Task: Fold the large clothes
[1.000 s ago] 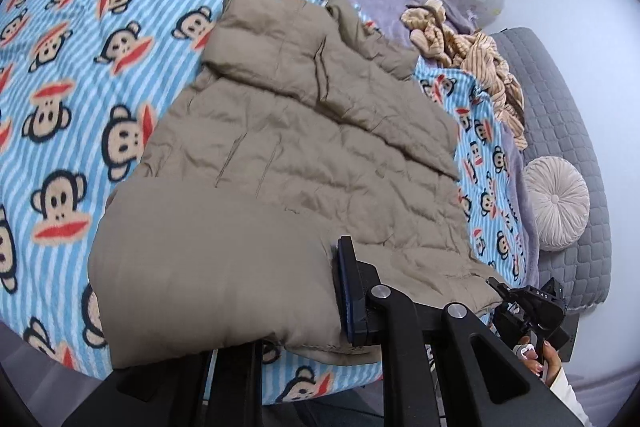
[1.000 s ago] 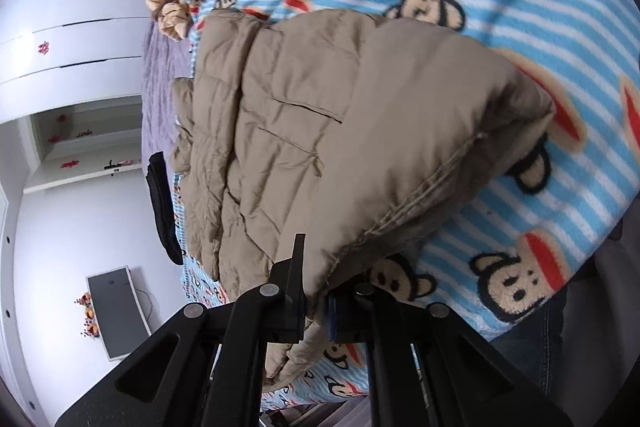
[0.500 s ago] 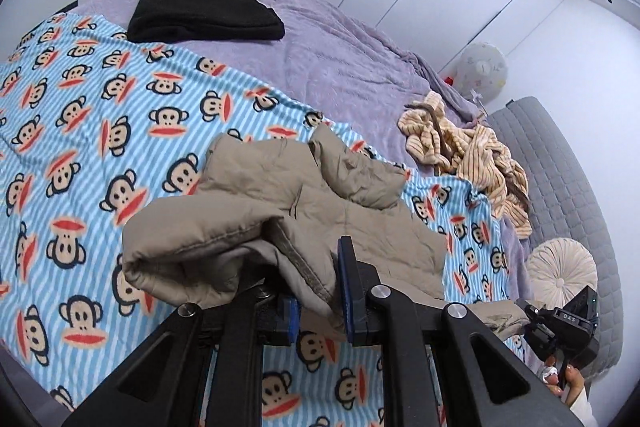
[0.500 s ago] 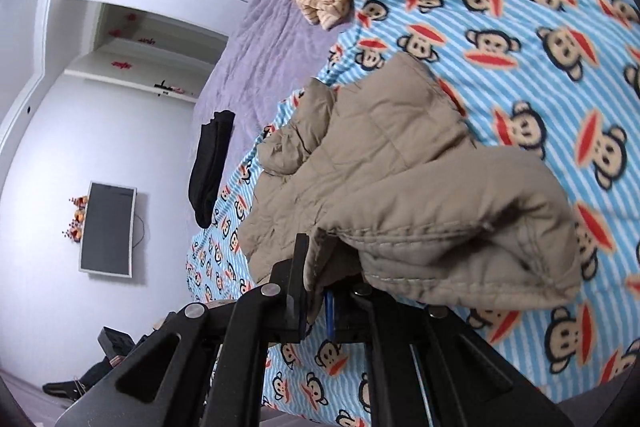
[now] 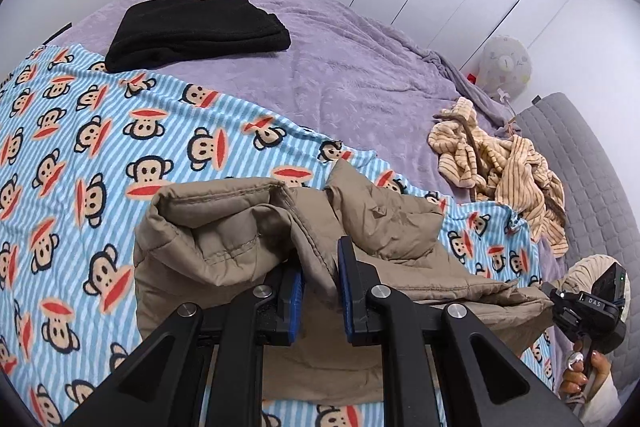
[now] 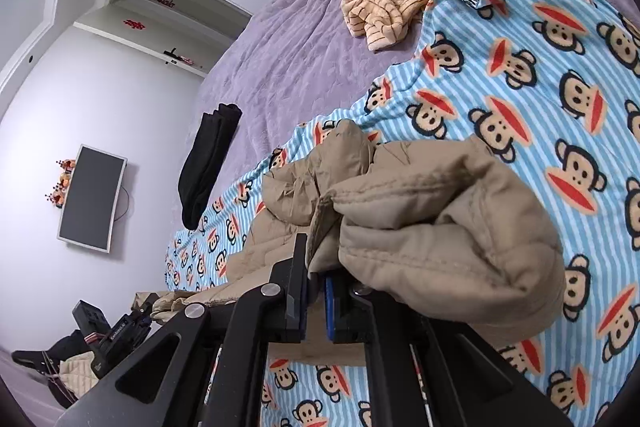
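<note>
**Padded jacket clamped at two edges above the bed**

The left gripper point(image 5: 320, 291) is closed on a hem fold of the tan padded jacket point(image 5: 240, 227); the fabric bunches directly in front of and over its fingers, with the rest trailing down and to the right onto the monkey-print blanket point(image 5: 80, 147). The right gripper point(image 6: 316, 291) is likewise clamped on a seamed edge of the jacket point(image 6: 440, 247) — the bulk is draped over its right finger and hangs toward the blanket point(image 6: 520, 87). Both gripped edges are lifted clear of the bed; the far part of the jacket lies crumpled on the blanket. A folded black garment point(image 5: 200, 27) lies well apart on the purple bedspread point(image 5: 340, 67); a striped beige garment point(image 5: 500, 163) is heaped near the blanket's far corner.
</note>
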Demonstrator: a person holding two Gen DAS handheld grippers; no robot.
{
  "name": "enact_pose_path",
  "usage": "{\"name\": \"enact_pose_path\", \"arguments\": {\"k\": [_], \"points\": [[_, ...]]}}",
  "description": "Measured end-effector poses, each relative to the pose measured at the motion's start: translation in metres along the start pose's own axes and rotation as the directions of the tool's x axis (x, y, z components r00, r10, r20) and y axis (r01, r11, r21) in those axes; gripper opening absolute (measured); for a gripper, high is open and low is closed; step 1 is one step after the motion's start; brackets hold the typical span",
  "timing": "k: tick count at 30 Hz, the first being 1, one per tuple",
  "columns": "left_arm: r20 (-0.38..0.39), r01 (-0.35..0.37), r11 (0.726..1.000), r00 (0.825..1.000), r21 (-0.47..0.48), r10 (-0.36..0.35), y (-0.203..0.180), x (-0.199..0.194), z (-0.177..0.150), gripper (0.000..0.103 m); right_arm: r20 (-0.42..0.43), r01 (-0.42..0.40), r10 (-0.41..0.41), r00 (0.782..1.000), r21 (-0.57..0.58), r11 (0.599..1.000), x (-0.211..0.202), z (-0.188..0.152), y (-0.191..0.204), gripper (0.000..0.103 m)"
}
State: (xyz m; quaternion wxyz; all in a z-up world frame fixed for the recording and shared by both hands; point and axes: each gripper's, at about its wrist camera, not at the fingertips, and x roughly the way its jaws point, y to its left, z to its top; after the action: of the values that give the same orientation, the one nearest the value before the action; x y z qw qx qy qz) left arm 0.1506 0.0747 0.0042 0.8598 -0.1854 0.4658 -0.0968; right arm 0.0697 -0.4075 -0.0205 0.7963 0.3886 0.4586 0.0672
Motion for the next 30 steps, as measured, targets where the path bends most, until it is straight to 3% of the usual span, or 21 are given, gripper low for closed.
{"name": "enact_pose_path", "arguments": {"k": [9,15,21,25,26,27,28,29,30], "points": [[-0.06,-0.088,0.995,0.994,0.044,0.091,0.012,0.104,0.022,0.017,-0.035,0.079,-0.08,0.996,-0.021,0.997,0.074,0.043,-0.012,0.007],[-0.088,-0.154,0.987,0.984,0.049,0.158,0.025,0.172,0.014,0.017,-0.06,0.113,-0.109,0.992,0.066,0.991,0.136,0.058,-0.055,0.007],[-0.082,-0.185,0.981,0.979,0.049,0.189,0.033,0.201,0.008,0.018,-0.065,0.079,-0.069,0.995,0.154,0.985,0.171,0.058,-0.092,0.007],[-0.062,-0.197,0.98,0.978,0.043,0.199,0.032,0.198,0.009,0.02,-0.057,0.062,-0.054,0.997,0.148,0.987,0.181,0.056,-0.097,0.007],[-0.047,-0.202,0.978,0.978,0.055,0.204,0.03,0.192,0.009,0.026,-0.057,0.063,-0.055,0.997,0.143,0.988,0.182,0.056,-0.097,0.007],[-0.019,-0.212,0.974,0.977,0.076,0.214,0.026,0.184,0.009,0.053,-0.058,0.066,-0.058,0.997,0.137,0.988,0.181,0.057,-0.095,0.007],[0.02,-0.231,0.968,0.973,0.098,0.23,0.022,0.172,0.008,0.094,-0.059,0.067,-0.06,0.996,0.13,0.989,0.18,0.057,-0.093,0.008],[0.069,-0.253,0.96,0.967,0.118,0.246,0.017,0.158,0.007,0.103,-0.062,0.068,-0.061,0.996,0.12,0.99,0.178,0.057,-0.09,0.01],[0.116,-0.261,0.955,0.962,0.143,0.246,0.012,0.145,0.007,0.103,-0.064,0.075,-0.068,0.996,0.105,0.992,0.174,0.058,-0.086,0.013]]}}
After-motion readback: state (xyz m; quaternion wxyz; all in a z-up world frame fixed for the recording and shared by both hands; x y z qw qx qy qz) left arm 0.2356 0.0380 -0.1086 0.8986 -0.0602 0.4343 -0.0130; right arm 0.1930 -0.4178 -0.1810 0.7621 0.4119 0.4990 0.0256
